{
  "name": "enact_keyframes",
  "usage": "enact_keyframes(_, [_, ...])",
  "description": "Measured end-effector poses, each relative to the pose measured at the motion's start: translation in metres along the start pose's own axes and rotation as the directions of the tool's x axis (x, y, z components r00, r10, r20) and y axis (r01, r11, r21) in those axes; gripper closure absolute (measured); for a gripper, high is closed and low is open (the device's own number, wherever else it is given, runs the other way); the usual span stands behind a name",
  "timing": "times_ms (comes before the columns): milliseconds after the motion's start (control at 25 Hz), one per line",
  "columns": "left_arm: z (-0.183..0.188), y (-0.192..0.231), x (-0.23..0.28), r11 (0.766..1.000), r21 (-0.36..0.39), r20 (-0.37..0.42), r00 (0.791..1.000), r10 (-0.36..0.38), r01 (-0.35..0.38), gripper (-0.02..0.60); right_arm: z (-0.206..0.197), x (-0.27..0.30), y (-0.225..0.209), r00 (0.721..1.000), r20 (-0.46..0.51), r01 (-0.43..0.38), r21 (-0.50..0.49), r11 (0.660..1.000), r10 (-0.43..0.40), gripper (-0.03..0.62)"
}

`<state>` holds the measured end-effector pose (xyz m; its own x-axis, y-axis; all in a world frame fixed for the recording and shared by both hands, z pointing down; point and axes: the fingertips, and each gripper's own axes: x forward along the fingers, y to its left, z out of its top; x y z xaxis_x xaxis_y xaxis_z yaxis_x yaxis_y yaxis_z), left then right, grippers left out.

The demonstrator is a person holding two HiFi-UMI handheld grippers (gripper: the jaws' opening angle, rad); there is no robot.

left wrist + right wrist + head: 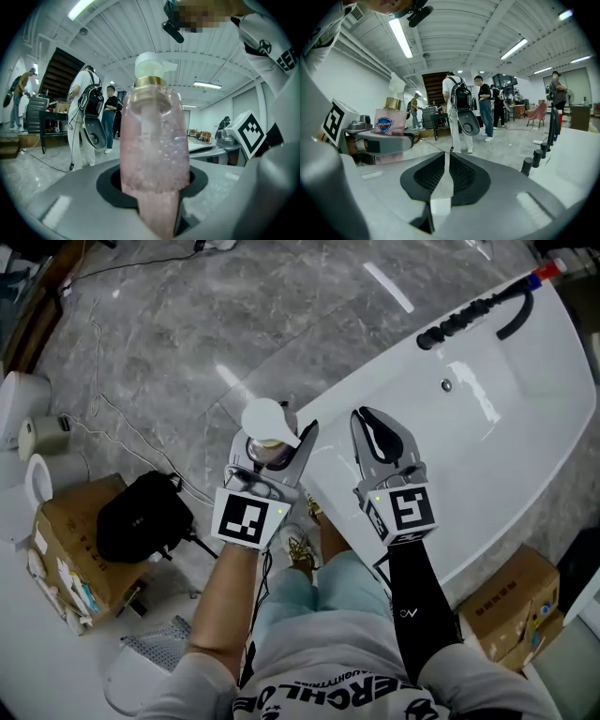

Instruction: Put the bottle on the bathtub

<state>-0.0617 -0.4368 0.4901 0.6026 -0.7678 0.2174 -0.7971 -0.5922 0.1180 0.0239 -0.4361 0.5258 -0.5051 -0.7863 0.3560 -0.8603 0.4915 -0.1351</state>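
Observation:
A clear pink pump bottle (267, 454) with a white pump head stands upright between the jaws of my left gripper (274, 442), which is shut on its body. In the left gripper view the bottle (154, 150) fills the middle, and the jaws of that gripper (154, 187) press its sides. My right gripper (375, 418) hangs beside it over the near edge of the white bathtub (487, 427), jaws closed with nothing in them. In the right gripper view the pads of this gripper (446, 159) meet in a thin line, the bottle (389, 124) shows at the left, and the bathtub rim (576, 145) at the right.
A black faucet set (464, 320) sits on the tub's far end. Cardboard boxes (80, 540) (511, 601) and a black bag (141, 517) lie on the grey marble floor, with cables. People stand in the room (459, 112).

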Motion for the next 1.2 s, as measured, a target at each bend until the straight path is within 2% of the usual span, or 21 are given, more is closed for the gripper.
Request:
enact_keyframes(240, [-0.051, 0.007, 0.008, 0.998, -0.068, -0.011, 1.000, -0.011, 0.010, 0.279, -0.048, 0.009, -0.007, 0.999, -0.027, 0.023, 0.030, 0.999, -0.022, 0.536])
enact_keyframes(560, [-0.096, 0.017, 0.023, 0.998, -0.065, 0.003, 1.000, -0.023, 0.024, 0.279, -0.085, 0.010, -0.007, 0.998, -0.044, 0.043, 0.025, 0.999, -0.042, 0.553])
enact_keyframes(840, [-0.118, 0.017, 0.037, 1.000, -0.018, 0.021, 0.999, -0.025, 0.026, 0.279, -0.097, 0.017, -0.008, 0.998, -0.036, 0.049, 0.023, 0.999, -0.049, 0.560])
enact_keyframes(1040, [-0.132, 0.011, 0.046, 0.995, 0.089, 0.022, 0.998, -0.054, 0.052, 0.279, -0.107, 0.019, -0.003, 0.998, -0.046, 0.038, 0.034, 0.999, -0.036, 0.560])
enact_keyframes(1200, [-0.135, 0.008, 0.048, 0.990, 0.119, 0.035, 0.997, -0.075, 0.071, 0.279, -0.113, 0.018, 0.004, 0.998, -0.059, 0.025, 0.032, 0.999, -0.023, 0.562])
